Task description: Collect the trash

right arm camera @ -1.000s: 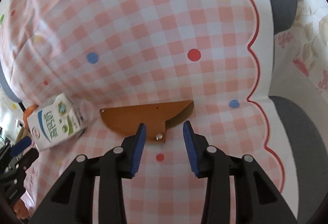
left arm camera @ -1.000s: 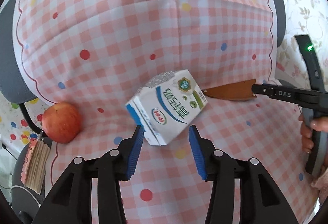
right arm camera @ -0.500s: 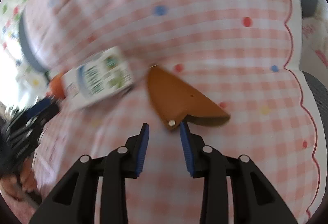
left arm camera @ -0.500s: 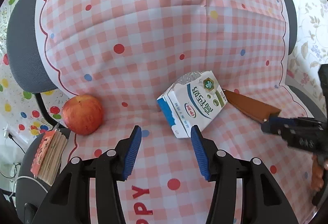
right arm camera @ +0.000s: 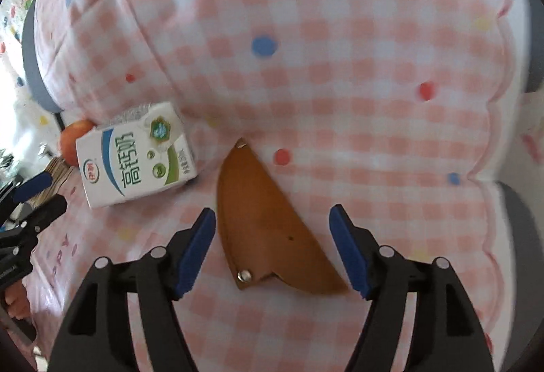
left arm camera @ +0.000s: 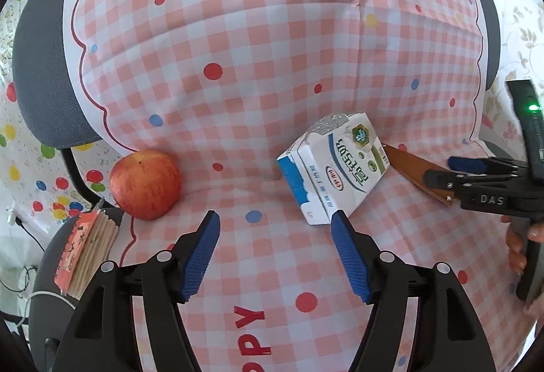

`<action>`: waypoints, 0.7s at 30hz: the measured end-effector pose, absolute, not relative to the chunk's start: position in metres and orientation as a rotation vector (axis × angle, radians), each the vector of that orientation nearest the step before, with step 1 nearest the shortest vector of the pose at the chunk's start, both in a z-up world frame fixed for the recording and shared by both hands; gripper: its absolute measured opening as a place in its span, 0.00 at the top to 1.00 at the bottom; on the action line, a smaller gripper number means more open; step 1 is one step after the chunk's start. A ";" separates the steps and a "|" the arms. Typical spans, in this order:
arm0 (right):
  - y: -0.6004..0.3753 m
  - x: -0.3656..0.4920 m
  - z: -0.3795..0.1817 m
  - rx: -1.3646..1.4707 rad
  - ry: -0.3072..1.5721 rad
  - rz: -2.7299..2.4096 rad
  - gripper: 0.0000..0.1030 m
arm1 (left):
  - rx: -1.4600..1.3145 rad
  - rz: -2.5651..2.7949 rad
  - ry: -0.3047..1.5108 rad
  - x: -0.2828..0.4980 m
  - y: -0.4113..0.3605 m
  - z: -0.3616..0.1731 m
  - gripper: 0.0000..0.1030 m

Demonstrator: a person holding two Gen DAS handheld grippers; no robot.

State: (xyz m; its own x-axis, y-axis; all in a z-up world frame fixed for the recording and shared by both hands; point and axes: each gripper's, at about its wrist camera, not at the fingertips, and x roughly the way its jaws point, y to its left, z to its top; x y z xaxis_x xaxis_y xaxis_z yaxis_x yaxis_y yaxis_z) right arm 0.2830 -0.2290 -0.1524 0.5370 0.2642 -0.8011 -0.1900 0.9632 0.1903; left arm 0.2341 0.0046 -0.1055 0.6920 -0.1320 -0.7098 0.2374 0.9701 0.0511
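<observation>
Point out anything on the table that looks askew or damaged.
The milk carton lies tipped on its side, its silvery top end looking crumpled, a corner touching the brown leather sheath. The tablecloth is creased, not flat. The apple sits at the table edge beside them. Nothing has spilled.

Checked tablecloth (left arm camera: 238, 32); on it milk carton (left arm camera: 335, 168); apple (left arm camera: 145, 183); brown leather sheath (right arm camera: 268, 229).

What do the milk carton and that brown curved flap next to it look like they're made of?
Milk carton: coated paperboard, smooth printed faces, folded edges, silvery foil-like top. Brown flap: probably leather or a leather-like sheet, matte tan, thin, with two metal rivets; it could be stiff card.
</observation>
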 end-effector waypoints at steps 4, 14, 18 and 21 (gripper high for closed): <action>-0.214 0.276 -0.155 -0.018 0.969 0.302 0.34 | 0.130 -0.211 0.783 0.235 0.008 -0.106 0.33; -0.210 0.232 -0.147 -0.028 0.945 0.221 0.48 | 0.111 -0.244 0.790 0.236 0.003 -0.107 0.21; -0.216 0.213 -0.134 0.032 0.878 0.173 0.48 | 0.096 -0.259 0.795 0.247 0.000 -0.109 0.18; -0.221 0.204 -0.127 0.064 0.850 0.168 0.48 | 0.080 -0.278 0.808 0.265 -0.005 -0.113 0.18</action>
